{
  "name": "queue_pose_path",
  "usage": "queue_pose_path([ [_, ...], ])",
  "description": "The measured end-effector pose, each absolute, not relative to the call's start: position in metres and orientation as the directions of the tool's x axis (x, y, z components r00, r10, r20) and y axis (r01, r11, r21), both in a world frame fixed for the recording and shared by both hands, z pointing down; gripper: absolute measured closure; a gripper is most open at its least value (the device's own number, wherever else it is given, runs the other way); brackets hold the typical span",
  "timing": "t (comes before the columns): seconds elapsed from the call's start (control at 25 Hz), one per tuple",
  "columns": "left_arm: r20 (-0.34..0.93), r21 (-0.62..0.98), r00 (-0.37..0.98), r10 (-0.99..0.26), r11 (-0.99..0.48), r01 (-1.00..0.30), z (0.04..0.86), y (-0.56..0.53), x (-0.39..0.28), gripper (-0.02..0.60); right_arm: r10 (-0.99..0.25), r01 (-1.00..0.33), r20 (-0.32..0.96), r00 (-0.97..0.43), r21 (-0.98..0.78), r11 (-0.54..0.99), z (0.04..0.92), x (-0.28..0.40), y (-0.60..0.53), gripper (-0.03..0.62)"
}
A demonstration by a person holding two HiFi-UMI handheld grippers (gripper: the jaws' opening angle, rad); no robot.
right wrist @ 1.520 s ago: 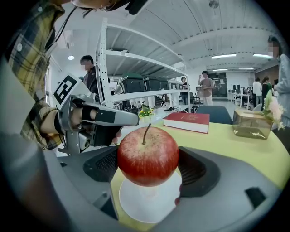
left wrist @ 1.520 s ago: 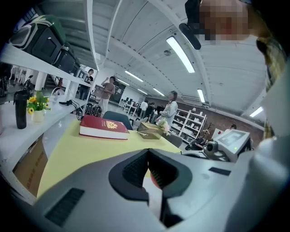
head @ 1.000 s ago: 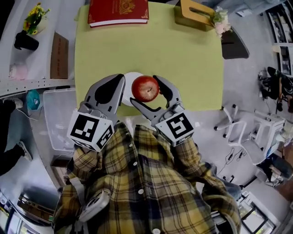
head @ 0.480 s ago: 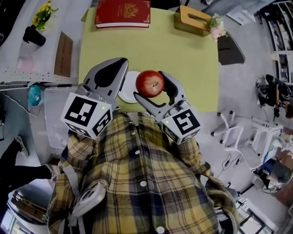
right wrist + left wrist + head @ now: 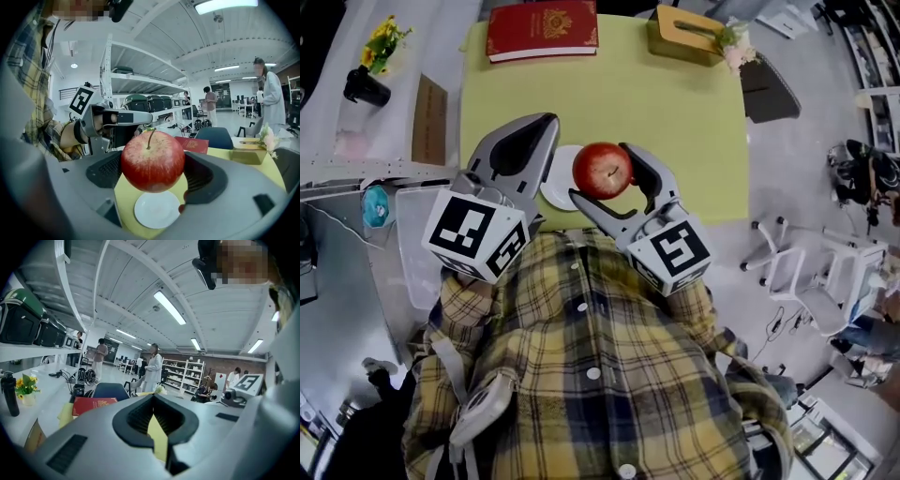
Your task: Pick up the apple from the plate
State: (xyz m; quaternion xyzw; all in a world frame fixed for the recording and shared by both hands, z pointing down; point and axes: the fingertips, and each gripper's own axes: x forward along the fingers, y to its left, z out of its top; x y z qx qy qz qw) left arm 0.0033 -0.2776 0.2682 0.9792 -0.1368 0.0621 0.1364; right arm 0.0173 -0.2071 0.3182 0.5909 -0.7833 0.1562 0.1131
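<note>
A red apple (image 5: 602,170) (image 5: 153,161) hangs clear above the small white plate (image 5: 557,184) (image 5: 157,209), which lies bare on the yellow tabletop (image 5: 675,112). My right gripper (image 5: 602,174) (image 5: 153,165) is shut on the apple, one dark pad on each side. Stem up, the fruit fills the right gripper view. Just left of the plate, my left gripper (image 5: 546,129) (image 5: 153,398) is held off the table. Its jaws meet at the tips with nothing between them.
A red book (image 5: 542,30) (image 5: 93,405) and a wooden tissue box (image 5: 684,33) lie at the table's far edge. A potted plant (image 5: 370,66) and a brown box (image 5: 429,120) stand on the shelf at left. A clear bin (image 5: 417,244) sits below it, white chairs (image 5: 778,267) at right.
The right gripper has risen a little with the apple, which now sits higher over the plate. The left gripper has also come up, closer to the head camera.
</note>
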Motion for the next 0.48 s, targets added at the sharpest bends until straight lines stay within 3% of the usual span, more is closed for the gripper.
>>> queue_pose_path([
  [0.48, 0.202, 0.227, 0.968, -0.15, -0.954, -0.195, 0.259, -0.291, -0.003, 0.575, -0.894, -0.962, 0.358, -0.272, -0.095, 0.255, 0.322, 0.019, -0.204, 0.214],
])
